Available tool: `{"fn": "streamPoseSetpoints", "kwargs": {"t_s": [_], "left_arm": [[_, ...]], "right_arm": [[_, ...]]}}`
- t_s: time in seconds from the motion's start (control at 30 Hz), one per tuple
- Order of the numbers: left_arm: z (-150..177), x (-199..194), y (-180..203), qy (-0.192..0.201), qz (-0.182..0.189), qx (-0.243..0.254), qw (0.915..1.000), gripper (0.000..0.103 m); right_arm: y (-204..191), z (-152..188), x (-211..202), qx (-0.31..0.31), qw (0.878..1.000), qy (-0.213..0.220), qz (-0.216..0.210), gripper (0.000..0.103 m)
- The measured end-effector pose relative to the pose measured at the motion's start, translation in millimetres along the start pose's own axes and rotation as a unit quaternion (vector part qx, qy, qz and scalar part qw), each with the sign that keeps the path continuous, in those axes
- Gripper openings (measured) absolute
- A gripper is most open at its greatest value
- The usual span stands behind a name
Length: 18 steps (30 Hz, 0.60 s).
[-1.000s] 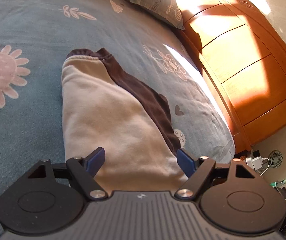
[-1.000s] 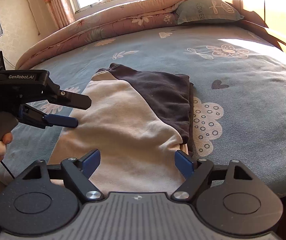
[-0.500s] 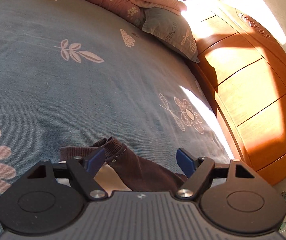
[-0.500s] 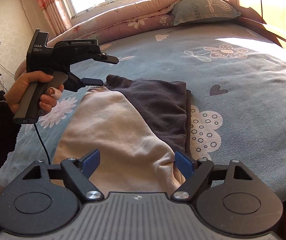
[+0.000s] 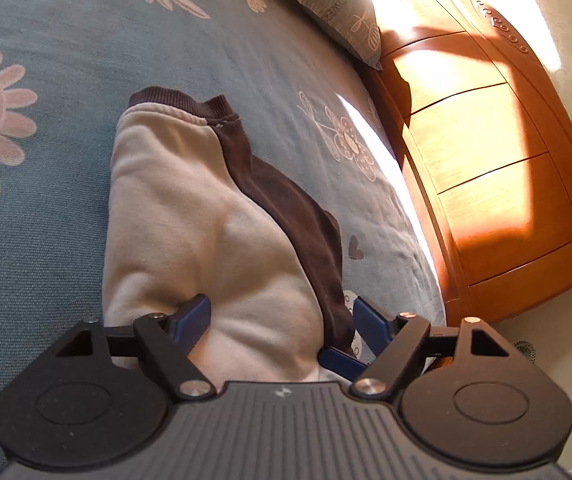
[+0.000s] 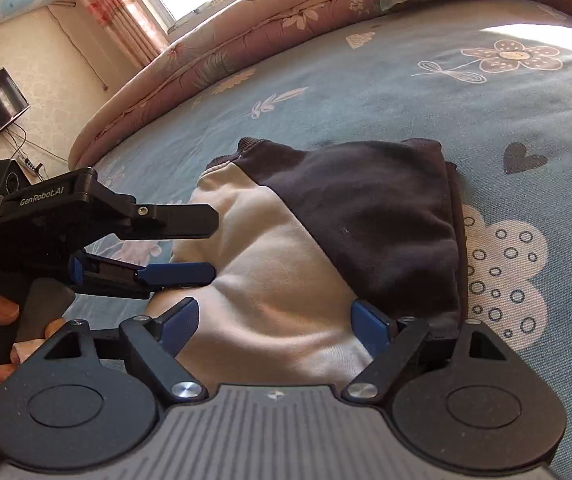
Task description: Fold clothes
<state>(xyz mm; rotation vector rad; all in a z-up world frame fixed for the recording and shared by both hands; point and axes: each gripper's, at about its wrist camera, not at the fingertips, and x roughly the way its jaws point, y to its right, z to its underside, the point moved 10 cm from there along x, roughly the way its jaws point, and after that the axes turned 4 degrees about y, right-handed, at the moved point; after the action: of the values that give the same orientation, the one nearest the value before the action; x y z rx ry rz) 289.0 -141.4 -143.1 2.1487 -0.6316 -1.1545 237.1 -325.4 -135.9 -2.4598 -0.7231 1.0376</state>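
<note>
My left claw [image 6: 209, 242] juts in from the left, jaws apart over the folded top [image 6: 326, 240] on the bed [image 6: 366, 92]; my right claw [image 6: 273, 320] gapes at its near edge, perhaps touching. Only the left view shows the headboard [image 5: 486, 160].

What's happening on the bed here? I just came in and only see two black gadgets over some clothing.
A person is folding clothes with two handheld grippers. A cream and dark brown garment lies folded on the blue floral bedspread. The left gripper and right gripper hover at its near end, jaws open, gripping nothing.
</note>
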Motion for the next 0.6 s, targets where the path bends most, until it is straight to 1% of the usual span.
{"fn": "streamPoseSetpoints", "kwargs": {"t_s": [0.07,0.13,0.23,0.33,0.43,0.53,0.6], "left_arm": [[-3.6,-10.4,6.2,0.010,0.000,0.011,0.9999,0.079],[-6.4,-20.2,10.3,0.020,0.000,0.020,0.9996,0.080],[-2.8,-28.9,-4.5,0.028,-0.013,0.005,0.9995,0.081],[3.9,-33.3,-24.7,0.030,-0.037,-0.016,0.9987,0.081],[9.3,-36.3,-39.3,0.028,-0.045,-0.036,0.9980,0.081],[13.7,-31.8,-50.6,0.014,-0.036,-0.061,0.9974,0.082],[16.1,-24.8,-59.0,0.005,-0.039,-0.074,0.9965,0.082]], "right_arm": [[4.2,-3.4,-11.0,0.010,1.000,0.006,0.000,0.088],[12.5,-12.6,-28.6,0.021,0.999,0.026,0.001,0.090],[38.1,-23.1,-43.2,0.075,0.996,0.038,-0.003,0.090],[70.4,-25.3,-43.7,0.142,0.989,0.034,-0.011,0.091],[88.4,-23.2,-37.1,0.189,0.981,0.022,-0.028,0.091],[95.6,-20.8,-27.5,0.214,0.976,0.007,-0.041,0.091],[99.8,-19.1,-18.7,0.218,0.975,-0.007,-0.032,0.091]]}}
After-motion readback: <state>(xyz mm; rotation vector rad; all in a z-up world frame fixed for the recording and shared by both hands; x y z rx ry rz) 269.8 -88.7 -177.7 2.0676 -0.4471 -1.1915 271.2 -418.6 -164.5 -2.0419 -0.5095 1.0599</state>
